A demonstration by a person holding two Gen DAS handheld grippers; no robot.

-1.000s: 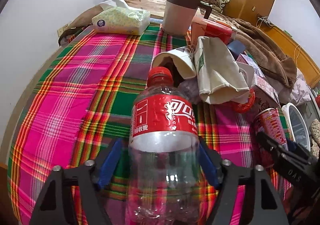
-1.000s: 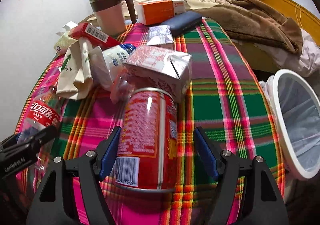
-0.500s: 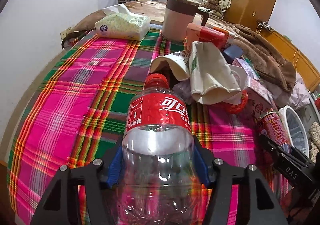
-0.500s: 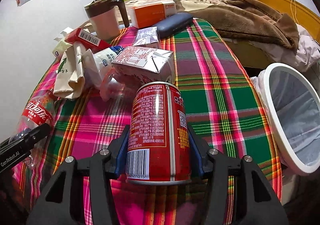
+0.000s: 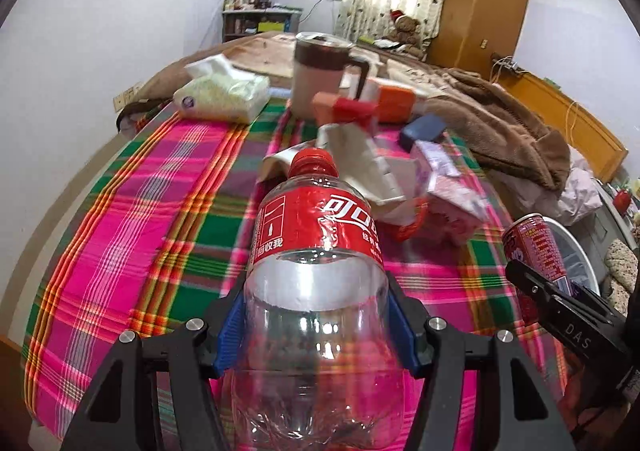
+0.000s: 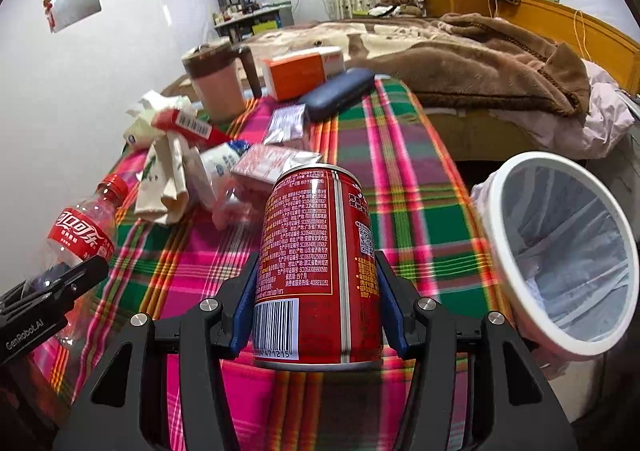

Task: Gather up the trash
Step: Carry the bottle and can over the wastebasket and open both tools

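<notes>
My left gripper (image 5: pixel 318 327) is shut on an empty clear plastic bottle (image 5: pixel 316 251) with a red label and red cap, held above the plaid tablecloth (image 5: pixel 132 219). My right gripper (image 6: pixel 316 303) is shut on a red drink can (image 6: pixel 316 263), blue pads pressed on both sides, lifted off the cloth. From the right wrist view, the bottle (image 6: pixel 82 235) shows at the left; in the left wrist view the can (image 5: pixel 536 247) shows at the right. A white bin (image 6: pixel 516 211) with a pale liner stands open off the table's right edge.
A heap of trash lies mid-table: a beige paper bag (image 6: pixel 164 179), a pink carton (image 6: pixel 272 167), a red box (image 6: pixel 188 125), a silver sachet (image 6: pixel 286 123). Behind stand a pink lidded mug (image 6: pixel 218 85), an orange box (image 6: pixel 304 71), a dark blue case (image 6: pixel 338 93), a tissue pack (image 5: pixel 222 95). A brown blanket (image 6: pixel 480 67) covers the bed.
Both grippers closed on their items, the right one clearly from open. Both then rose off the cloth with the bottle and the can, and the views tilted up to show more room.
</notes>
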